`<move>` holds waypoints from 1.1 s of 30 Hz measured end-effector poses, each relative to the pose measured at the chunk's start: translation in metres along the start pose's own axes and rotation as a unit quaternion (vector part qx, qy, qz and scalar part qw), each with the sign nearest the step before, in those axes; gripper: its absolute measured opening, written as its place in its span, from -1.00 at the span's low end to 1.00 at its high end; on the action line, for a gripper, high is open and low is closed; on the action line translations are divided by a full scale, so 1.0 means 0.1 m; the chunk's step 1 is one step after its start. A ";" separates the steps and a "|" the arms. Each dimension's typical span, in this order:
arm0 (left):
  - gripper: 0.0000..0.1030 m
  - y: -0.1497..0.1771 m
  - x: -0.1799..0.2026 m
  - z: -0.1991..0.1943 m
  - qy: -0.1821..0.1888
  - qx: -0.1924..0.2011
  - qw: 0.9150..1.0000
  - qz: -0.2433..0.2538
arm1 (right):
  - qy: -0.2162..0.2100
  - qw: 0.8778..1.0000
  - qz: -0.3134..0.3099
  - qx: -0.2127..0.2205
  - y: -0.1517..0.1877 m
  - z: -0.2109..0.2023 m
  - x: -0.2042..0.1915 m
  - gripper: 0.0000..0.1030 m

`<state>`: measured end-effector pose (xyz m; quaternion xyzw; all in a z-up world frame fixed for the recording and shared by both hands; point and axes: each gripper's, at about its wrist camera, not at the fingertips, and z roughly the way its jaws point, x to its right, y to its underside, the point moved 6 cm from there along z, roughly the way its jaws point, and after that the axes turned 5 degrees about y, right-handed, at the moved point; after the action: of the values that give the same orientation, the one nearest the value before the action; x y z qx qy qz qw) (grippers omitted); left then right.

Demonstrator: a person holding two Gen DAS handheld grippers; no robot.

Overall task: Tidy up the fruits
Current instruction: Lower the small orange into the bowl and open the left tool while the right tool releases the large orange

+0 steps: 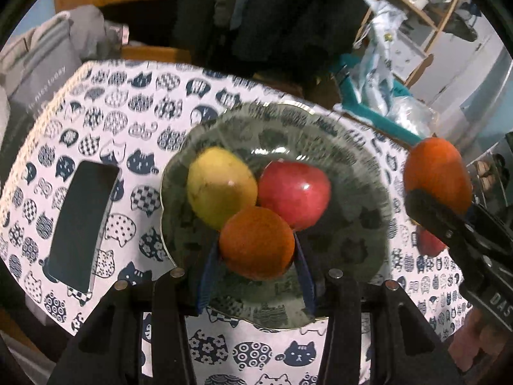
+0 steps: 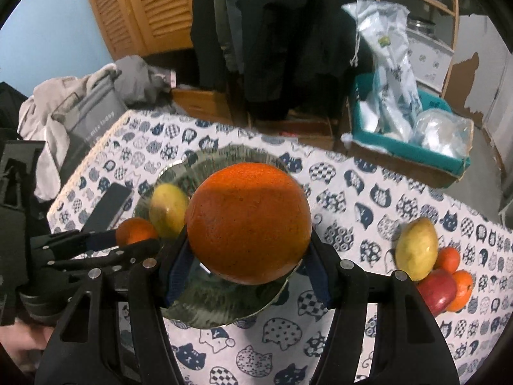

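grey bag (image 1: 38, 80) — "nice today", partly legible; right gripper (image 1: 429, 189) body — "das".

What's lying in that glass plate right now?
The glass plate holds a yellow-green mango and a red apple. The left tool hangs above it gripping a small orange, which covers part of the plate.
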<state>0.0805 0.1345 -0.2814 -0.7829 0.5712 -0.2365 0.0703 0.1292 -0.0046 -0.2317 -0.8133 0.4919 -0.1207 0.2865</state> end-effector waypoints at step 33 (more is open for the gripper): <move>0.28 0.08 -0.34 -0.10 -0.047 -0.008 0.998 -0.028 | -0.018 0.996 -0.005 -0.086 0.28 0.43 -0.15 0.23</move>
<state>0.0608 0.1645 -0.2853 -0.8092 0.5470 -0.1971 0.0844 0.1218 0.0133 -0.2817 -0.8391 0.4916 -0.0652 0.2237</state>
